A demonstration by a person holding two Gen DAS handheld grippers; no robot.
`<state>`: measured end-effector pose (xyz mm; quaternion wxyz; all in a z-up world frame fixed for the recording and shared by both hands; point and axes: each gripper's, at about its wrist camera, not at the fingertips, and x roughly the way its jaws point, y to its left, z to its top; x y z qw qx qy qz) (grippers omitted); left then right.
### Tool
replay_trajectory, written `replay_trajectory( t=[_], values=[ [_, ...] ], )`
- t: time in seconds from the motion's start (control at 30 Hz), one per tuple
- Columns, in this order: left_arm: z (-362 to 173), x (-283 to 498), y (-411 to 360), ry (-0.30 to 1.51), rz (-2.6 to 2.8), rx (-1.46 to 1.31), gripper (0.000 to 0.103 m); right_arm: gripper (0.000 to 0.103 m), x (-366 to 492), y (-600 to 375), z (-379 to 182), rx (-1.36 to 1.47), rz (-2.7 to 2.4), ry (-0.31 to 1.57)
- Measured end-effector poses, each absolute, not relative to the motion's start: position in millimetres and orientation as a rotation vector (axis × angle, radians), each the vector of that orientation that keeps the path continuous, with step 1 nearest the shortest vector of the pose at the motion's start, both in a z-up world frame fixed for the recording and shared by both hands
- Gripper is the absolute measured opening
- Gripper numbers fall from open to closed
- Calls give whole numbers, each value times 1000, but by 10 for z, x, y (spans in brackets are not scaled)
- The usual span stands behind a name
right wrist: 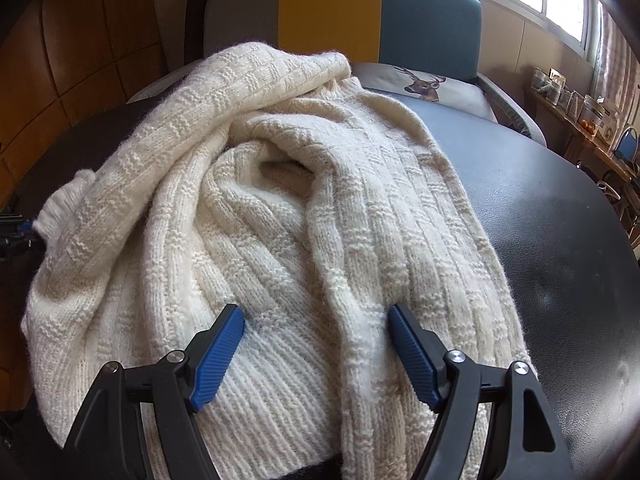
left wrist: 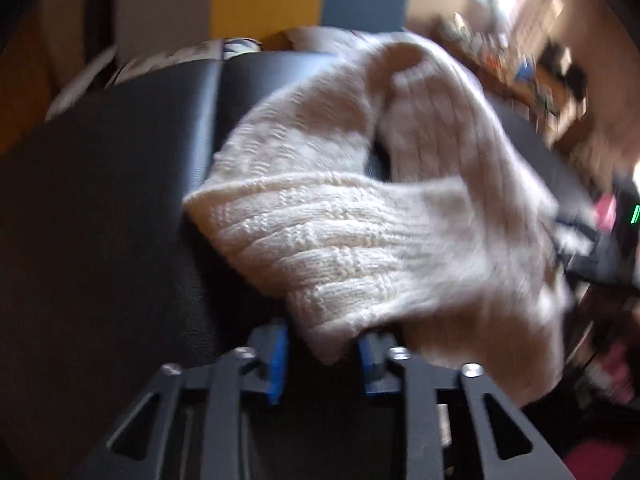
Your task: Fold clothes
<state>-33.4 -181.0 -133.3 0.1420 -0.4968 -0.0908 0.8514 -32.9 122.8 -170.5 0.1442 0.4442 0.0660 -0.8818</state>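
A cream knitted sweater (right wrist: 280,216) lies bunched on a black leather table (right wrist: 560,240). My right gripper (right wrist: 316,320) is open, its blue pads (right wrist: 218,356) spread over the sweater's ribbed hem near the table's front edge. My left gripper (left wrist: 324,354) is shut on a fold of the sweater (left wrist: 360,240) and holds it up above the black table (left wrist: 100,220); the left wrist view is blurred. The left gripper shows at the far left edge of the right wrist view (right wrist: 16,232), at the sweater's sleeve cuff.
A grey, yellow and blue sofa (right wrist: 360,20) stands behind the table with a deer-print cushion (right wrist: 424,84). A wooden shelf with jars and boxes (right wrist: 580,116) runs along the right under the windows. A brown panelled wall is at the left.
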Motion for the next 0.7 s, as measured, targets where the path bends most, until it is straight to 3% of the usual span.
replay_trajectory(
  t=[0.07, 0.2, 0.27, 0.37, 0.43, 0.5, 0.6, 0.7],
  values=[
    [-1274, -325, -2120, -573, 2462, -1354, 20, 77, -343, 1228, -1693, 1295, -2534, 188],
    [-1435, -115, -3024, -1454, 2313, -1076, 20, 77, -410, 1217, -1650, 1370, -2502, 166],
    [-1577, 69, -3370, -1718, 2274, -962, 19, 77, -405, 1194, -1664, 1372, -2503, 192],
    [-1706, 264, -3662, -1816, 2310, -983, 18, 78, -384, 1189, -1676, 1355, -2518, 195],
    [-1785, 382, -3781, -1875, 2294, -1033, 37, 78, -378, 1195, -1681, 1348, -2525, 185],
    [-1777, 518, -3875, -1892, 2360, -1050, 45, 79, -381, 1188, -1686, 1346, -2533, 181],
    [-1646, 559, -3845, -1804, 2423, -1070, 52, 82, -387, 1172, -1694, 1341, -2546, 182],
    [-1437, 382, -3609, -1590, 2486, -1120, 57, 82, -393, 1177, -1677, 1342, -2539, 170]
  ],
)
